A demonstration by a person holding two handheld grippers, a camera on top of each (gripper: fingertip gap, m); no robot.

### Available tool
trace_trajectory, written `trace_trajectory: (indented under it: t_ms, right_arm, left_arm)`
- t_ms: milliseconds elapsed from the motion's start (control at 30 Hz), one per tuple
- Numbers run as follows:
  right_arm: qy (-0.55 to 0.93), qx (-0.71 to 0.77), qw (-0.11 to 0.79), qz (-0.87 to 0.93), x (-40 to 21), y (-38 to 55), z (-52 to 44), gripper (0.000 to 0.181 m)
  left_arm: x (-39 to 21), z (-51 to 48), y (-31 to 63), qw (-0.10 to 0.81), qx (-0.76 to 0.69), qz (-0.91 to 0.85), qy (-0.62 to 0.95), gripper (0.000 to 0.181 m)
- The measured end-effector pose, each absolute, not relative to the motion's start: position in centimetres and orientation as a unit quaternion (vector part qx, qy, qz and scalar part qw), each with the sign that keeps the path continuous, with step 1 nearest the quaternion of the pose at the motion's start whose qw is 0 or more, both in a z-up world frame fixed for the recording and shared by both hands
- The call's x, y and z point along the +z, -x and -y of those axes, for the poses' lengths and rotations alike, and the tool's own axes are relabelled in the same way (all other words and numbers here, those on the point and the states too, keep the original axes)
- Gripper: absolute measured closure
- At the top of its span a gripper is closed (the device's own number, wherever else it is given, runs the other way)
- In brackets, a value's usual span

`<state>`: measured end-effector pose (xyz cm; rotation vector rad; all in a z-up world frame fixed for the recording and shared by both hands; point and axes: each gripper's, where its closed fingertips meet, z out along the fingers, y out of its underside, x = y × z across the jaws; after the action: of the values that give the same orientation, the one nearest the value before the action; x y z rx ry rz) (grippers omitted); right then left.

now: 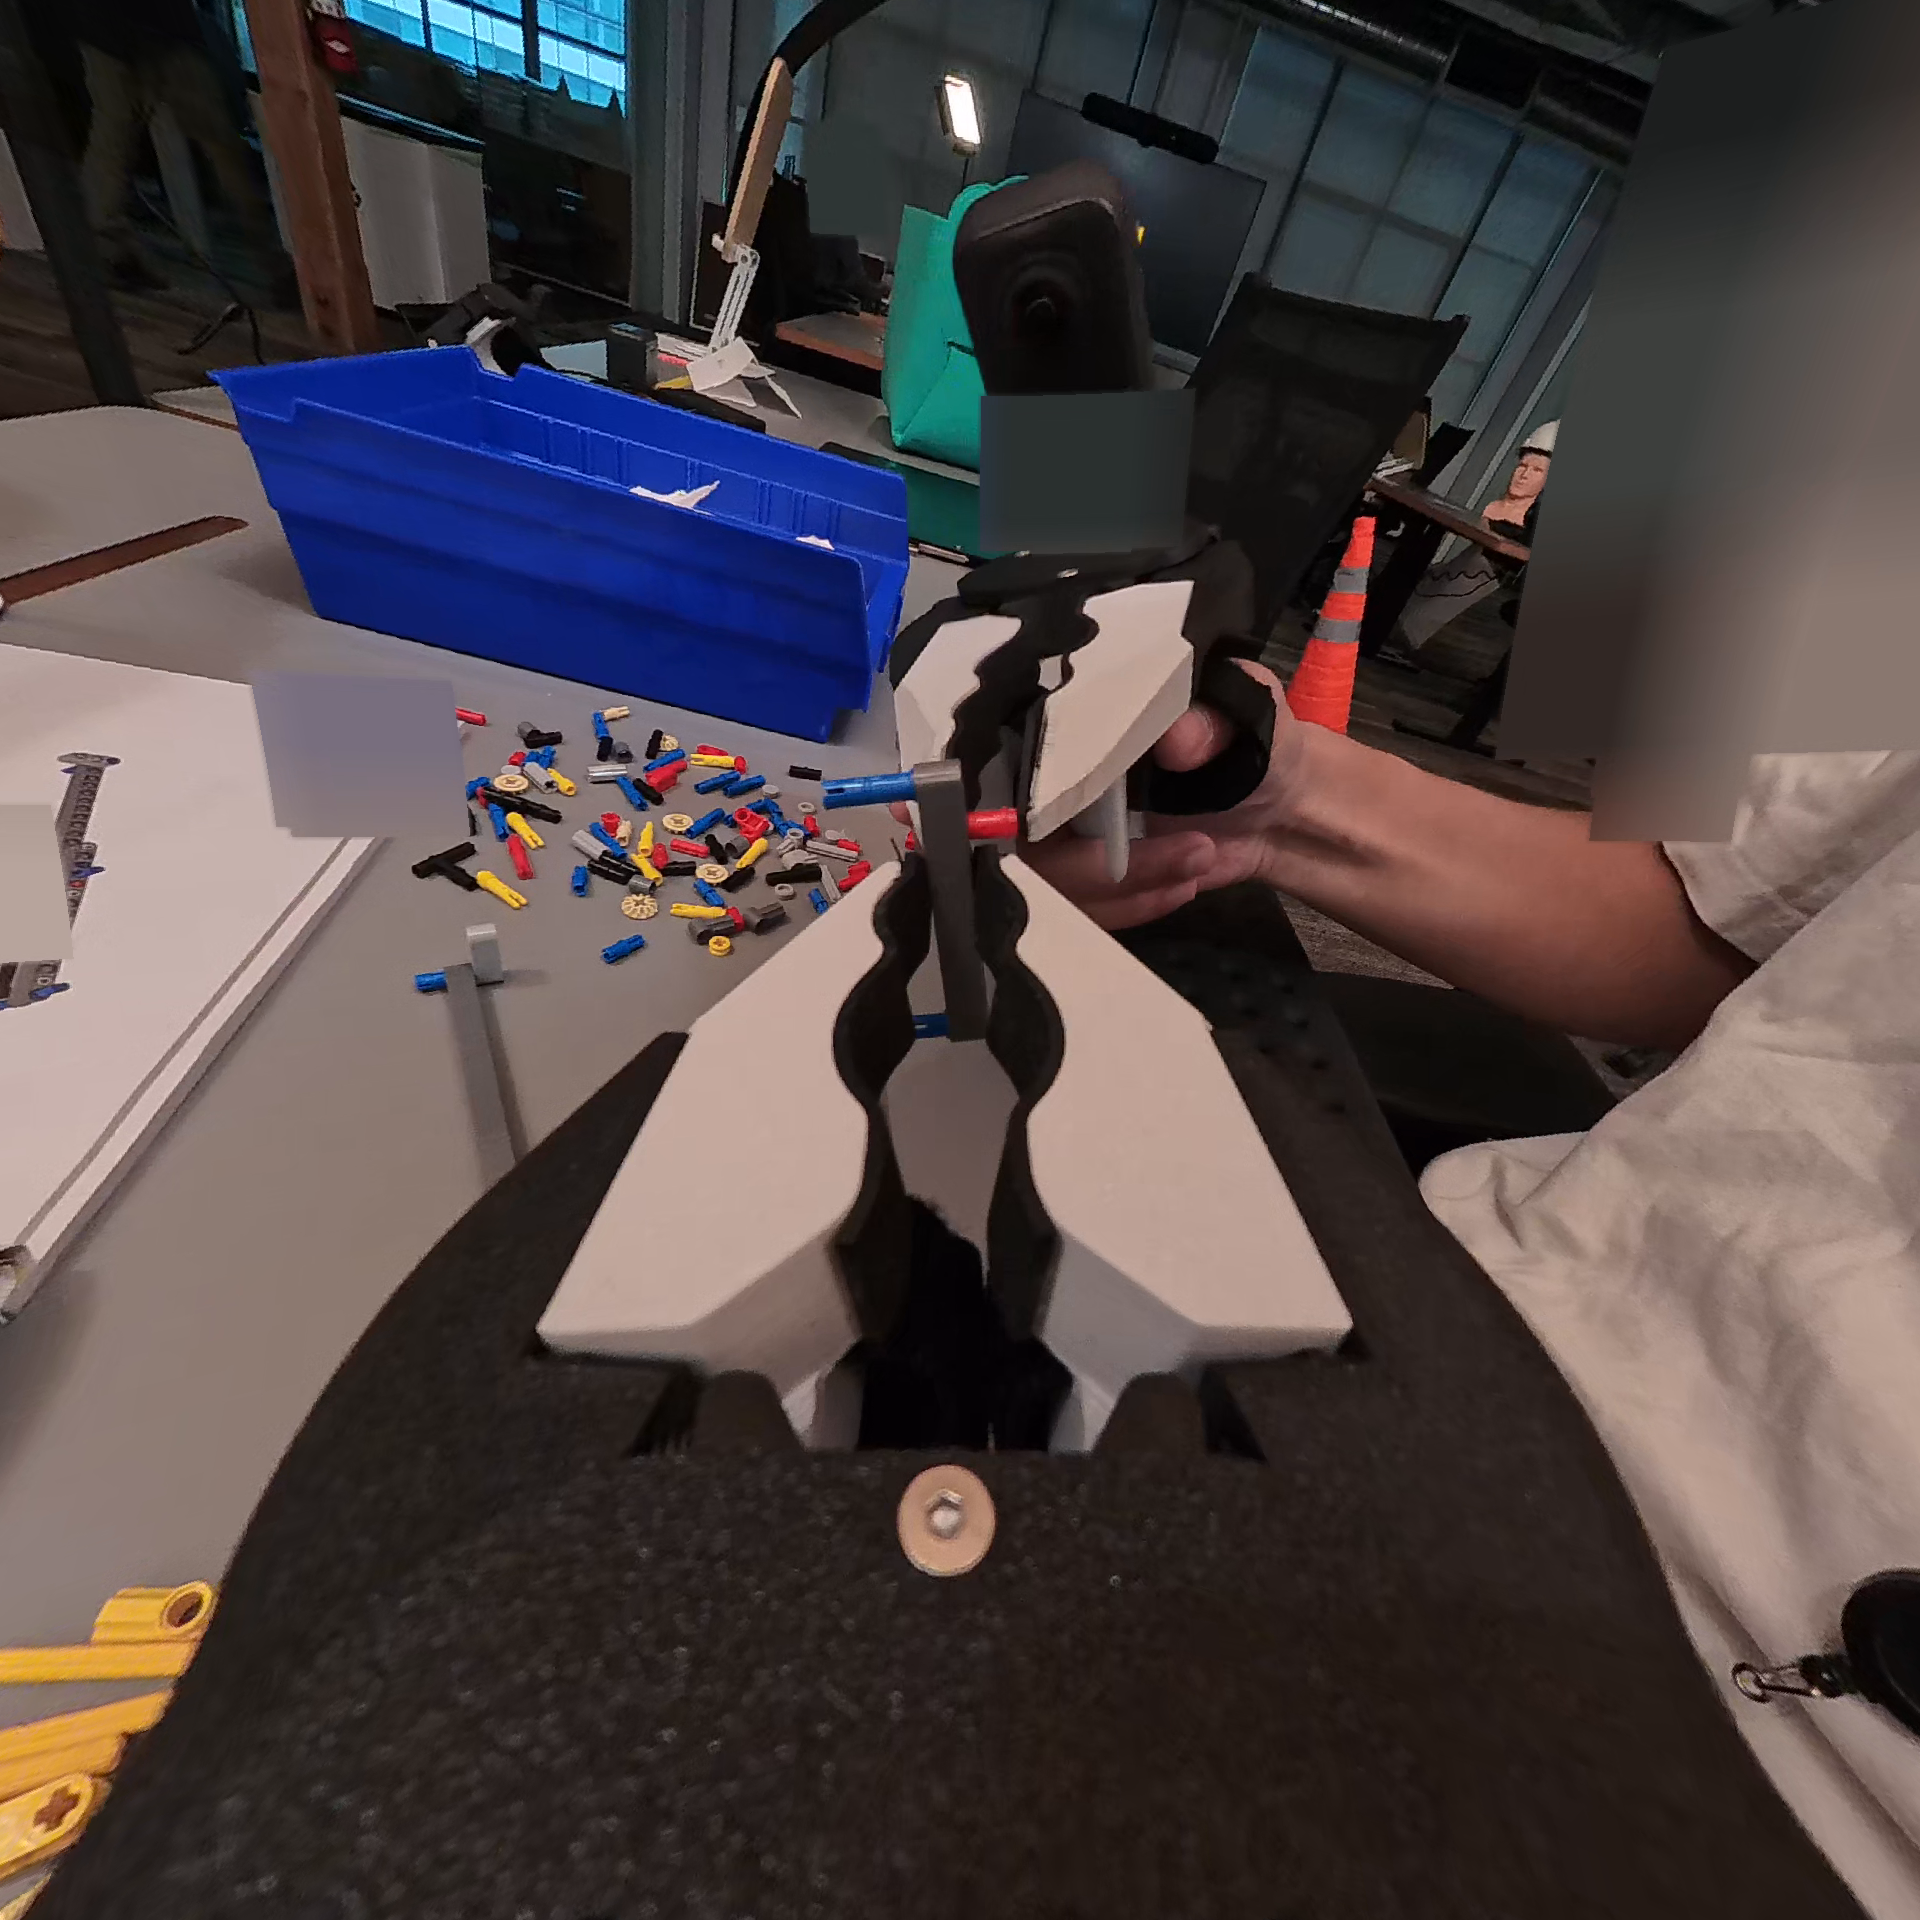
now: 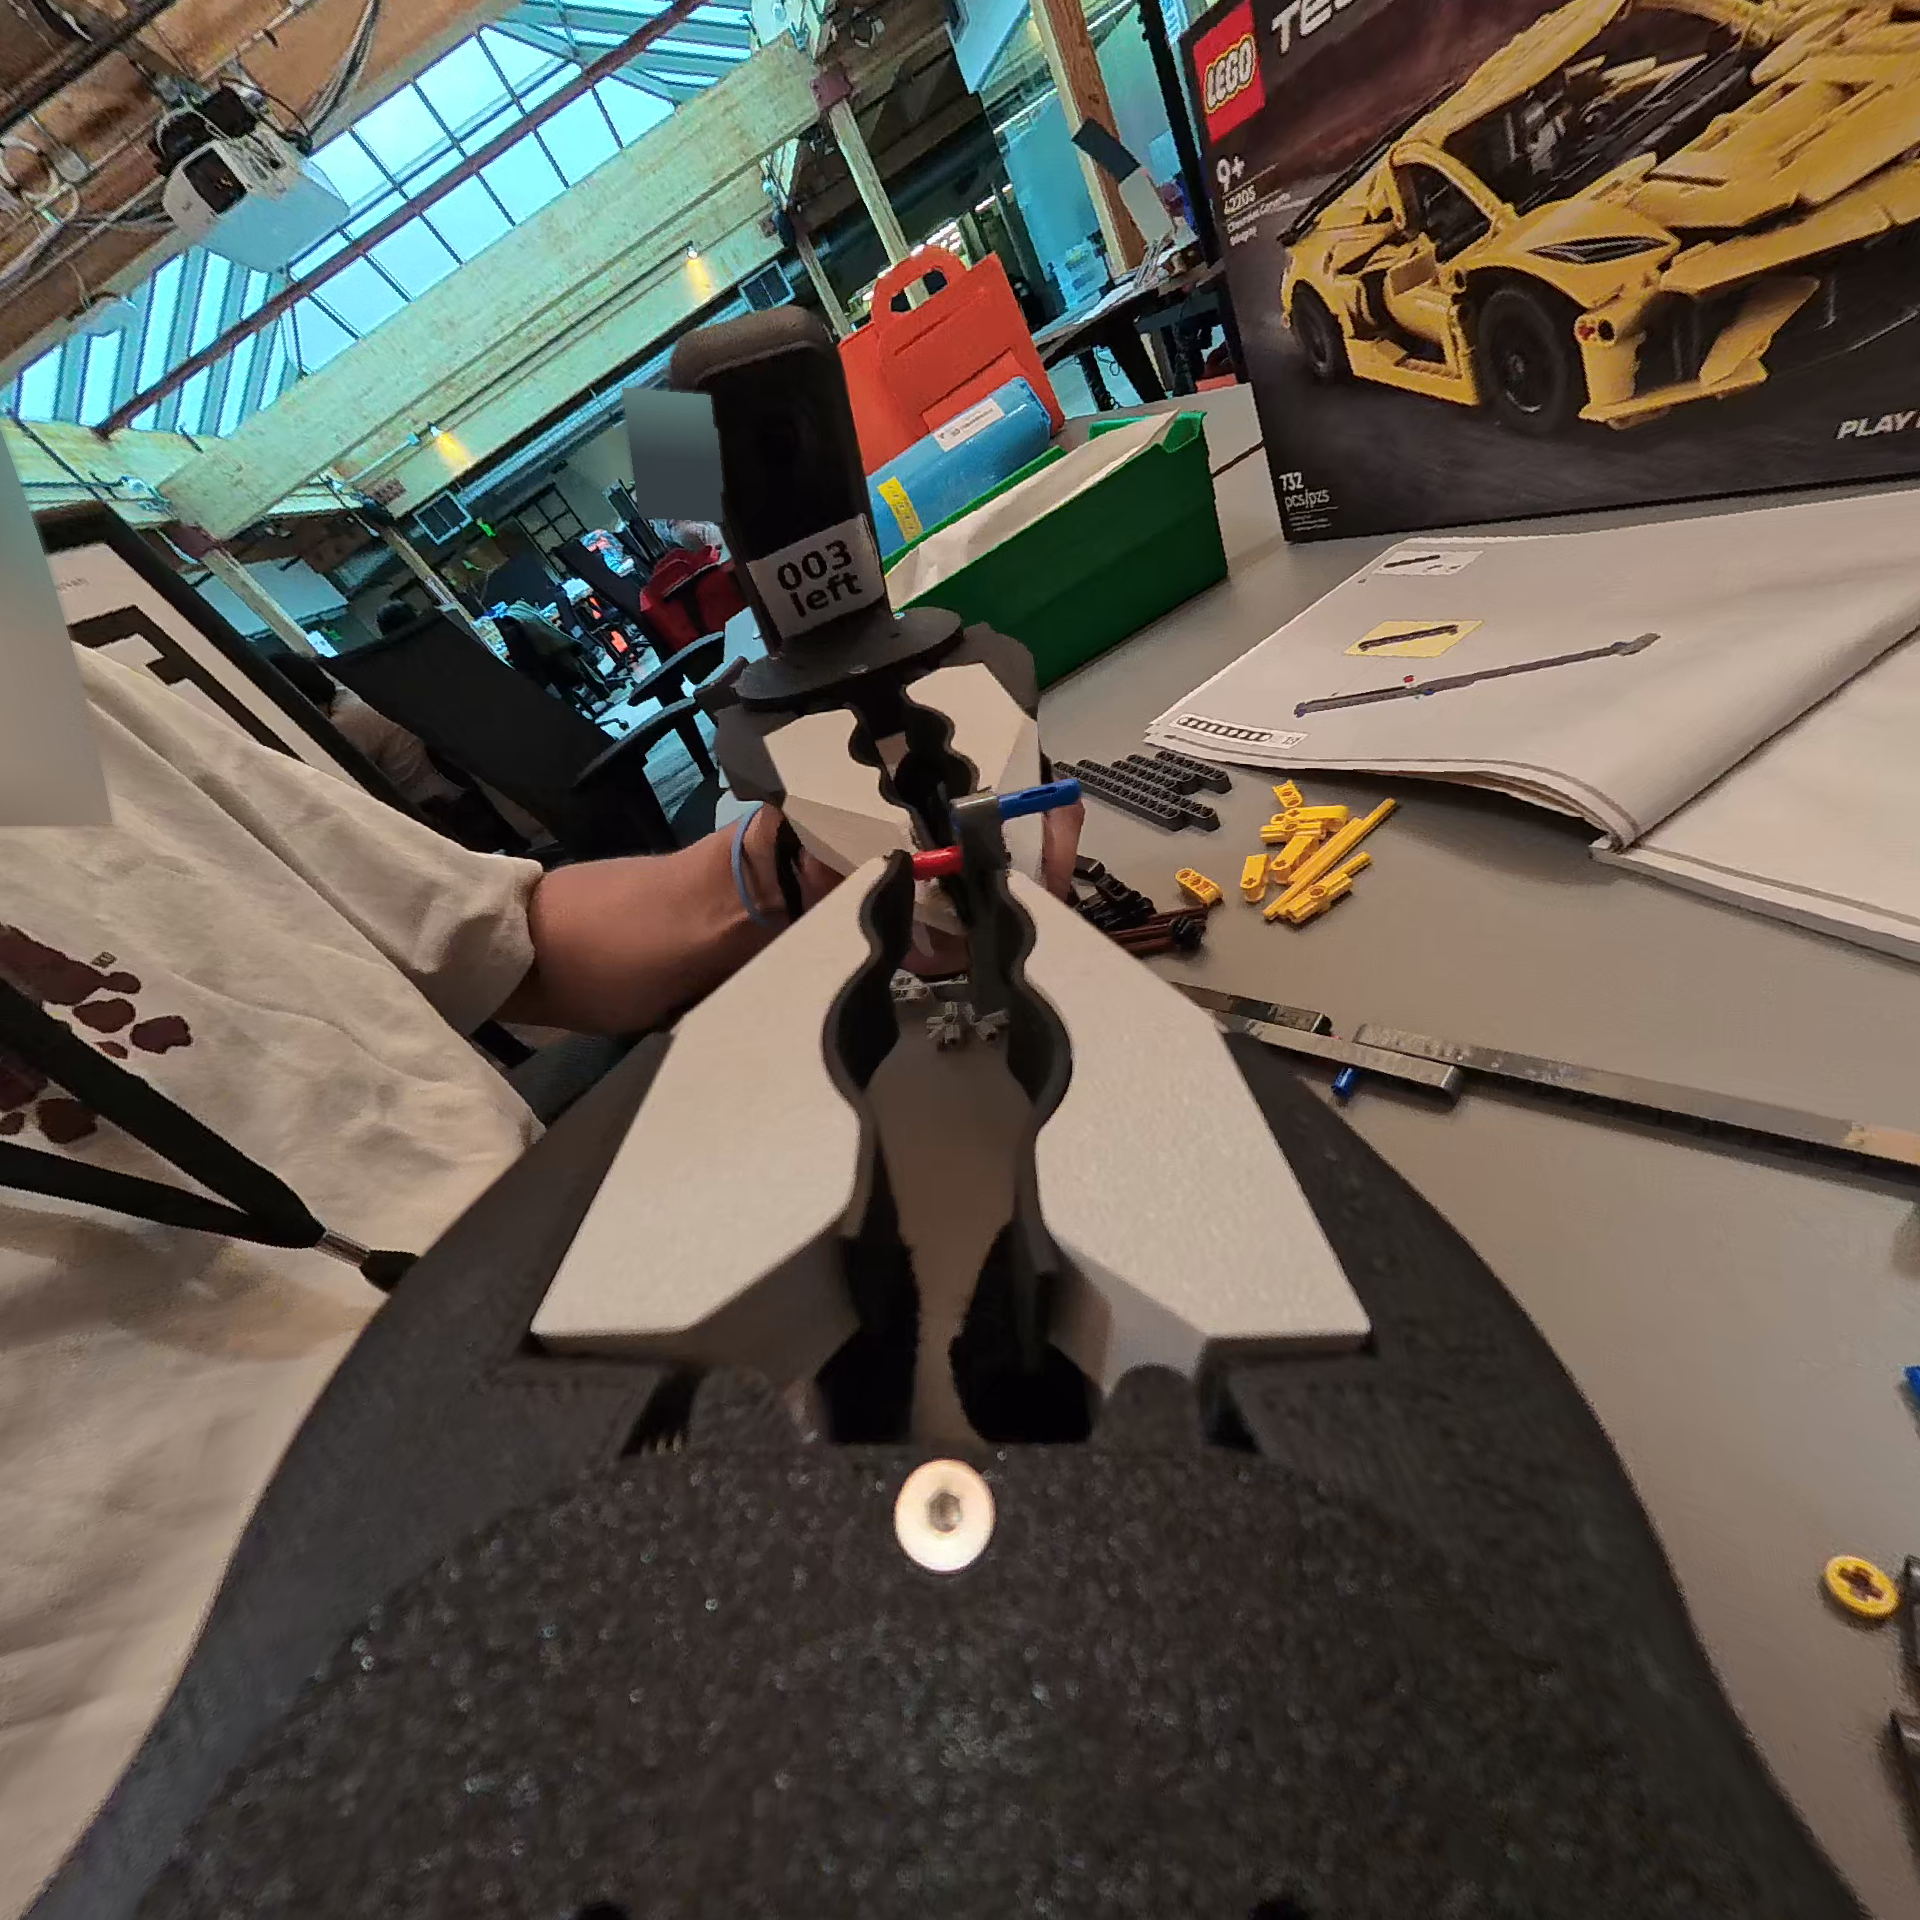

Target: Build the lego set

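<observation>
Beam (image 1: 958, 904), grey, with blue pin (image 1: 868, 790) and red pin (image 1: 992, 824) | left gripper (image 1: 956, 914) fingers clamp beam | right gripper (image 2: 951, 914) fingers hold red pin | loose pieces (image 1: 644, 821) far left on worktop (image 1: 343, 1091)

Grey worktop (image 1: 312, 1195). Lying directly on it:
- blue bin (image 1: 582, 540), far side;
- scatter of small pins and connectors (image 1: 665, 821), just before the bin;
- open white instruction booklet (image 1: 156, 914), left;
- grey beam (image 1: 480, 1049) with a blue pin, near the booklet;
- yellow parts (image 1: 73, 1714), near edge.

Right wrist view adds: set box (image 2: 1558, 260), green tray (image 2: 1091, 561), black beams (image 2: 1143, 784), yellow pieces (image 2: 1314, 852).
</observation>
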<state>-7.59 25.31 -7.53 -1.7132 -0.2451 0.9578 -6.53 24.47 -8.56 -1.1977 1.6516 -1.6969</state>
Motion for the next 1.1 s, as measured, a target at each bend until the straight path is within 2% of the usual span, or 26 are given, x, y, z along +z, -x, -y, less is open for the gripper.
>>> trace_trajectory:
  t_ms: [200, 233, 300, 500, 833, 933, 1100]
  right_arm:
    - [0.725, 0.394, 0.554, 0.109, -7.5, 7.5, -25.5, 0.167]
    - [0.734, 0.38, 0.553, 0.103, -7.8, 7.3, -25.8, 0.159]
    - [0.744, 0.366, 0.548, 0.107, -8.2, 7.4, -26.0, 0.155]
    - [0.737, 0.368, 0.555, 0.112, -7.8, 7.5, -26.0, 0.159]
    - [0.699, 0.455, 0.545, 0.088, -6.8, 7.7, -25.5, 0.159]
    - [0.684, 0.479, 0.546, 0.072, -6.2, 7.4, -25.4, 0.168]
    - [0.695, 0.456, 0.55, 0.079, -6.6, 7.3, -25.4, 0.165]
  left_arm:
    - [-8.5, -24.6, 6.5, 0.244, -0.62, -0.602, 0.44, 0.175]
    - [-8.6, -24.6, 6.5, 0.242, -0.618, -0.604, 0.441, 0.175]
    - [-8.7, -24.5, 6.4, 0.242, -0.616, -0.606, 0.442, 0.175]
    - [-8.4, -24.7, 6.5, 0.248, -0.617, -0.602, 0.441, 0.175]
    - [-7.7, -24.2, 6.9, 0.239, -0.638, -0.598, 0.421, 0.175]
    - [-7.8, -24.0, 6.9, 0.238, -0.638, -0.601, 0.419, 0.175]
    - [-8.0, -24.2, 6.5, 0.251, -0.628, -0.599, 0.429, 0.175]
